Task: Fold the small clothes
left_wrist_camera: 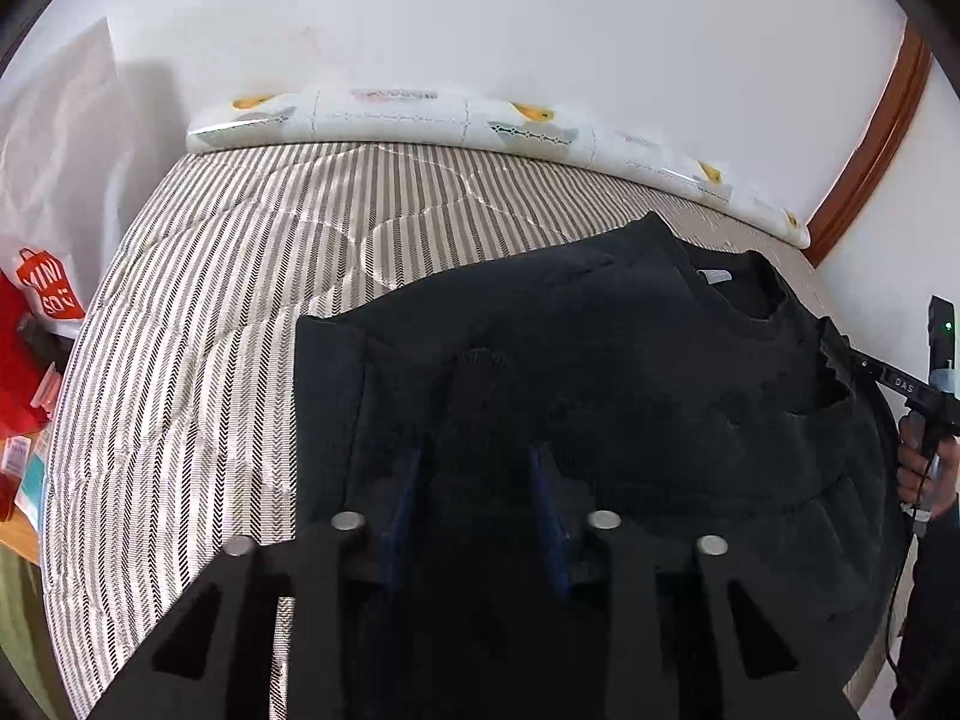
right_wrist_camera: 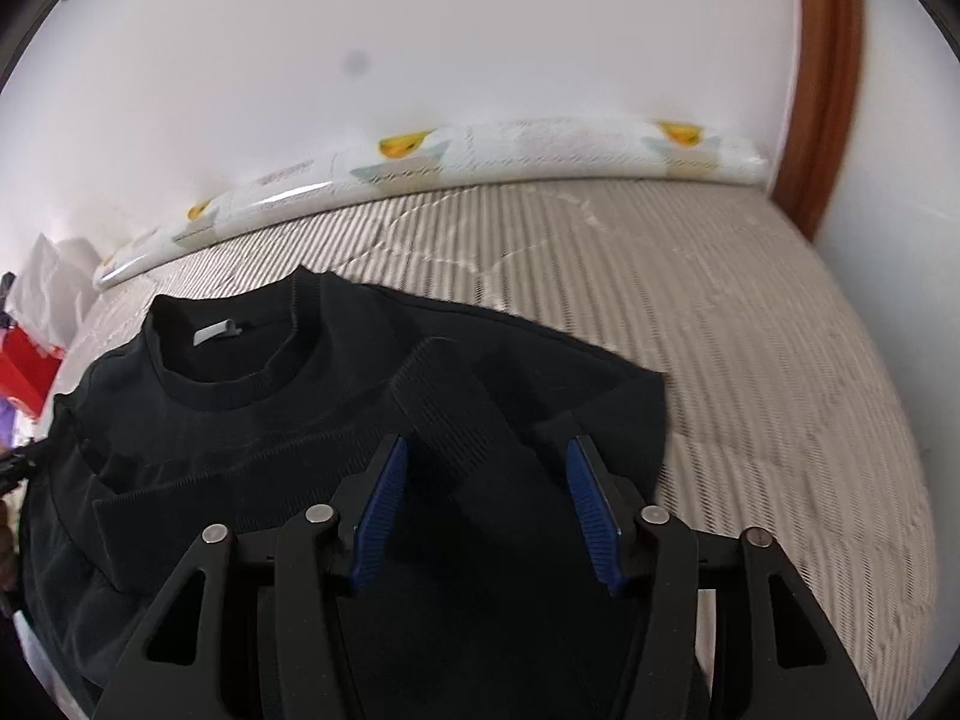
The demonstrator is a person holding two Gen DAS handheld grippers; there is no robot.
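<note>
Only the left view shows the red bag (left_wrist_camera: 51,294) beside the bed (left_wrist_camera: 210,312). Both tools, left (left_wrist_camera: 477,468) and right (right_wrist_camera: 486,474), gape empty over the black sweater (right_wrist_camera: 252,414).

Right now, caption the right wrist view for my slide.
Open right hand-held gripper poised over a black sweater spread on a striped mattress.

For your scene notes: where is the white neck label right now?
In the right wrist view, the white label sits upper left, inside the black sweater's collar, on the striped bed.
</note>
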